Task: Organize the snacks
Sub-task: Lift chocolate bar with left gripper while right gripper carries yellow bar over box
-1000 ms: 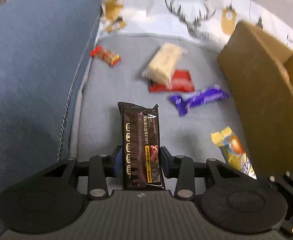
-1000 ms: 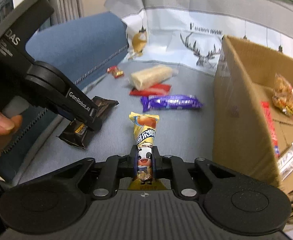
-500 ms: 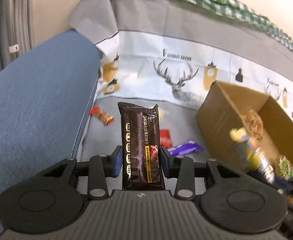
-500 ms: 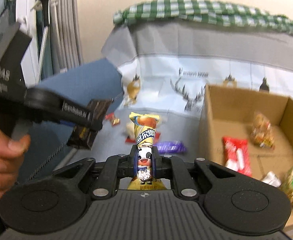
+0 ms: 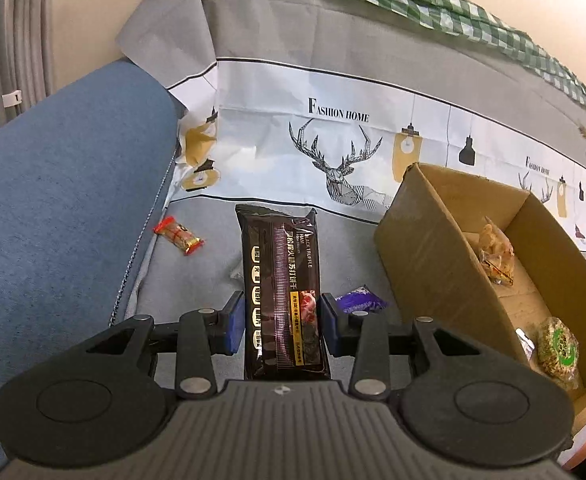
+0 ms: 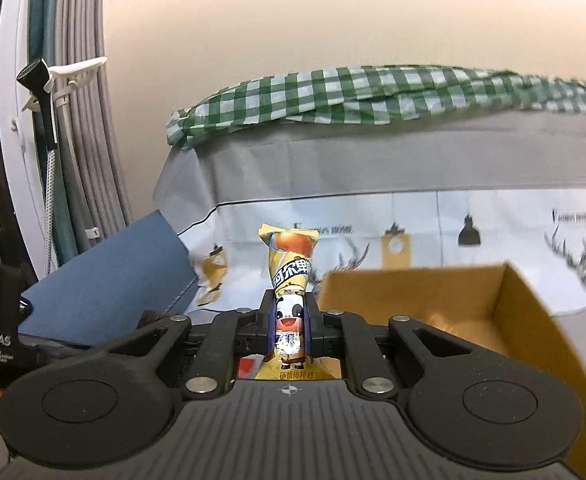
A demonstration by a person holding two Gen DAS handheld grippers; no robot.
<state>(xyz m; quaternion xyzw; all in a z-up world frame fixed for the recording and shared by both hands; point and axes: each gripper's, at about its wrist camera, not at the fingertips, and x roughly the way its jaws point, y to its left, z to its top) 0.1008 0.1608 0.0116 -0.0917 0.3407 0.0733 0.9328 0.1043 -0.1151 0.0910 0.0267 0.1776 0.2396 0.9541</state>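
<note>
Both grippers loaded, both off the seat, box next.

Left gripper (image 5: 281, 326): jaws pinch the black cracker pack (image 5: 283, 292) across its lower third. Its long axis runs straight out from the jaws, top seam pointing away toward the deer-print cloth (image 5: 333, 148). The cardboard box (image 5: 425, 248) sits to the right of the jaws.

Right gripper (image 6: 290, 326): jaws pressed nearly together on the neck of the yellow candy stick (image 6: 291, 264). Long axis again straight ahead, crimped end farthest from the jaws. Box opening lies just right of and beyond the jaws.

Carry each pack over the open box before you spread the jaws. Clear the near wall first. Tip the far end down so it slides in lengthwise. Release one at a time to keep the grippers apart.
</note>
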